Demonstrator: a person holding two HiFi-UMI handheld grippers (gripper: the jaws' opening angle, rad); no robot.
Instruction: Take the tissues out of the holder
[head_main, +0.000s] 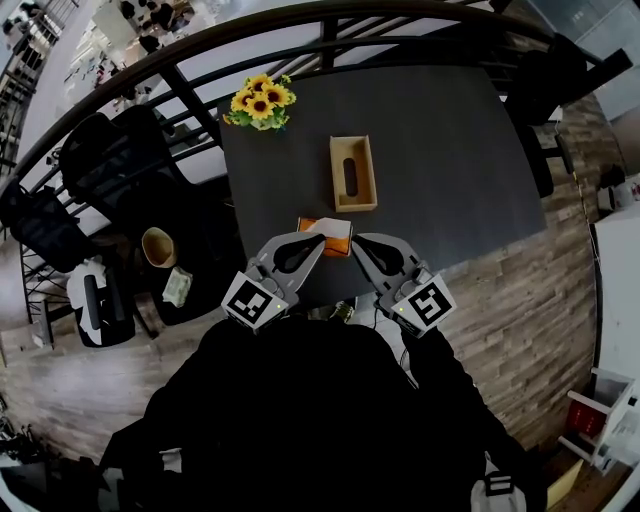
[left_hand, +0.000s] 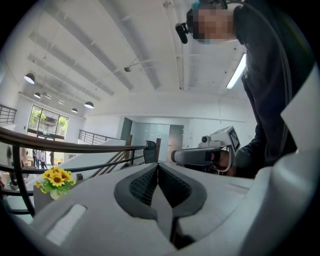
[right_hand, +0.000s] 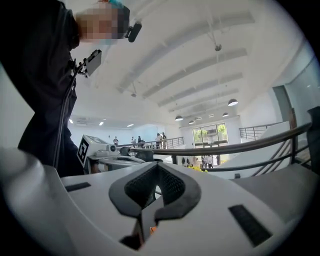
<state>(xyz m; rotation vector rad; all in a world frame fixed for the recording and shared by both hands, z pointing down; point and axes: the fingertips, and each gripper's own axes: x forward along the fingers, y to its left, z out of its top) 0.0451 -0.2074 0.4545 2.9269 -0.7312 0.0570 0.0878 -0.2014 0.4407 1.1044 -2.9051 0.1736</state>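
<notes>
Left gripper (left_hand: 158, 166): its own view shows the ribbed pads (left_hand: 142, 185) pressed together along their length, with nothing between them. Right gripper (right_hand: 157, 169): tips likewise closed on each other, nothing gripped. A small orange speck (right_hand: 151, 229) shows through the gap at the jaw roots; what it is cannot be told from that view.

Each gripper view shows the opposite gripper, the ceiling and a railing (left_hand: 75, 146). Neither shows the holder.

Only the head view places the work. The holder (head_main: 353, 173) is a wooden box lying flat on the dark table (head_main: 450, 170). Its long axis runs away from the person. A dark oval slot (head_main: 350, 177) follows that axis and faces up.

On the person's side of the holder, apart from its near end, lies an orange pack (head_main: 327, 234). The pack is set crosswise to the holder's axis. Both closed gripper tips converge on it, the left at its left end and the right just beside its right end. Contact cannot be confirmed.

Sunflowers (head_main: 260, 102) stand beyond the holder's far left corner, at the table edge. The left gripper view also shows them.
</notes>
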